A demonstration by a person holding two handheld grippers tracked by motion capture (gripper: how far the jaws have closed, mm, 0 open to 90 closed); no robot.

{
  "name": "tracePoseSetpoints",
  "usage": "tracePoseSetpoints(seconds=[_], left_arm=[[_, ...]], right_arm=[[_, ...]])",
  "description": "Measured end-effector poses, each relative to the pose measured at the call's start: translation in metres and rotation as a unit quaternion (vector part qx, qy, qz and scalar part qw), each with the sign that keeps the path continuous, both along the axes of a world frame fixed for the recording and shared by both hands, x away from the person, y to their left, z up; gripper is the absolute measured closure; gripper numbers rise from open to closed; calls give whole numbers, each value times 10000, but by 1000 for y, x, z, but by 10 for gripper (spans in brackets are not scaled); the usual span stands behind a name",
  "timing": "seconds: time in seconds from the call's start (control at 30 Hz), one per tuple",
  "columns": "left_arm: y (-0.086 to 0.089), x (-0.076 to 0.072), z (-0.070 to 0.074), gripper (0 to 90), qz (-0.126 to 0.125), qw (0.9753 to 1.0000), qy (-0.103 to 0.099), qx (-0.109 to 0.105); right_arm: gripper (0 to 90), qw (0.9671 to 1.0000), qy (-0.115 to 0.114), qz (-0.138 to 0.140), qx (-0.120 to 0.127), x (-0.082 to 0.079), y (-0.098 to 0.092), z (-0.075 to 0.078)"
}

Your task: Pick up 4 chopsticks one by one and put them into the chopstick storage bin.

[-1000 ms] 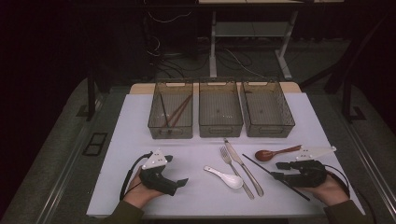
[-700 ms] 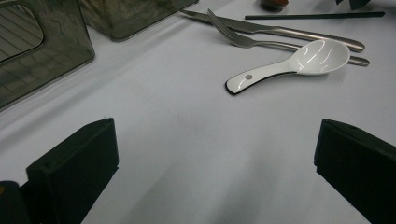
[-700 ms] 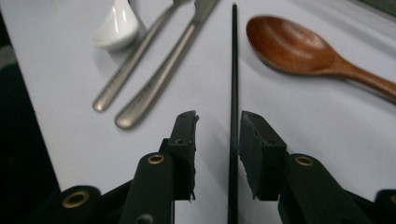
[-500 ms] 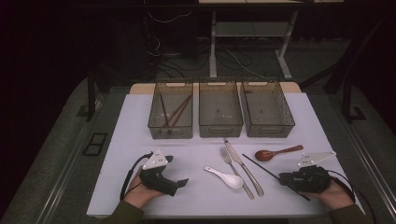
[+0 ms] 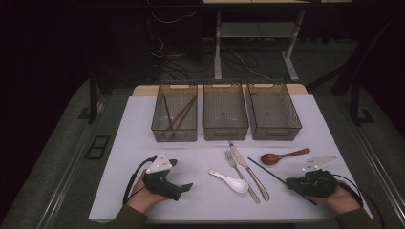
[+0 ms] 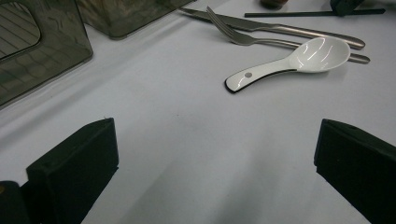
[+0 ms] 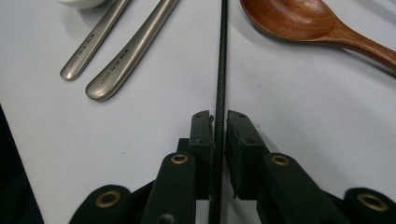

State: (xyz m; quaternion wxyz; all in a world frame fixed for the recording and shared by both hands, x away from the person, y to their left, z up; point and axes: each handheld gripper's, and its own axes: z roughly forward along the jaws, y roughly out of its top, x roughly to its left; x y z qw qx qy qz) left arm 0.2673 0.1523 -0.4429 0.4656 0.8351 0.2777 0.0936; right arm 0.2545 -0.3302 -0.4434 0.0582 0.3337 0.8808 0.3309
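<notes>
Pinching a black chopstick (image 7: 220, 70) low right of the high view, the right tool (image 5: 290, 182) is closed on it; left tool (image 5: 187, 187) spread. Upper-left bin (image 5: 157, 125) holds chopsticks (image 5: 180, 113).

I count three bins (image 5: 226, 112), two spoons: one white (image 5: 230, 181), one wooden (image 5: 282, 156). One fork (image 5: 240, 173), one knife (image 5: 248, 170), one black chopstick (image 5: 267, 172) loose, a few chopsticks (image 5: 176, 114) in the left bin.
</notes>
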Motion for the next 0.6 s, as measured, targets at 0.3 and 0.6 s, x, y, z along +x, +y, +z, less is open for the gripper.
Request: tracePoseSetpoints(seconds=[0.3, 0.6], left_arm=[[-1, 0, 0, 0, -15, 10000, 10, 20], [0, 0, 0, 0, -28, 10000, 6, 36]], right_arm=[[850, 9999, -66, 7, -121, -1, 2, 1], [853, 10000, -58, -2, 16, 2, 0, 3]])
